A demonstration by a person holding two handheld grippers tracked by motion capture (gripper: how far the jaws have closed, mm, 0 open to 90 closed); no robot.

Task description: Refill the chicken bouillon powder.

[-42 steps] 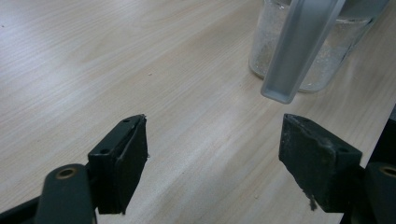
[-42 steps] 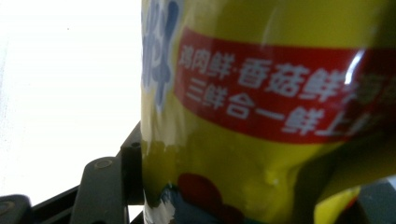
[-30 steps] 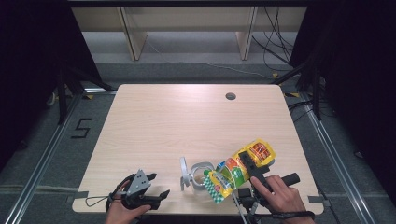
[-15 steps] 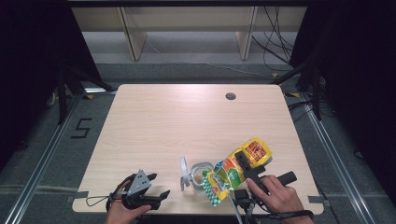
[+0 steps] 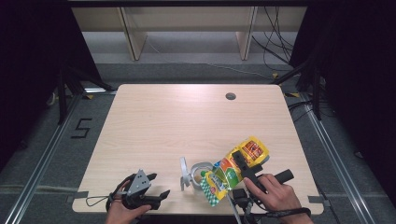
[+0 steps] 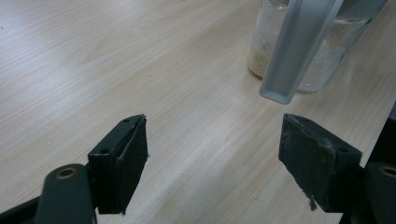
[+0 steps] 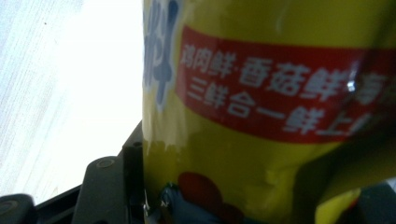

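At the near edge of a pale wooden table (image 5: 177, 121), I am working with a claw in each hand. My right gripper (image 5: 244, 164) is clenching a bright yellow pouch (image 5: 233, 168) printed with red and green panels, and I am holding that pouch tilted, its far end lifted toward the table's right side and its lower, green-checked end dipping over the mouth of a clear glass jar (image 5: 201, 171). In the right gripper view the pouch (image 7: 261, 107) is pressing close against the lens, a red band of white characters running across its yellow face, with one black jaw lying flat against its left side; the other jaw is blurred behind the packaging. The jar is standing on the table just beside the pouch's lower end, and a grey, flat-sided lid or handle (image 5: 184, 171) is rising from its left side. My left gripper (image 5: 161, 195) is resting near the table's front edge, well left of the jar, released, its jaws standing wide apart with nothing between them. In the left gripper view the two black pads are framing bare wood, while the jar (image 6: 308, 42) is sitting ahead and to the right, a pale grainy layer showing at its bottom, the grey channel-shaped piece (image 6: 299, 51) hanging down in front of it.
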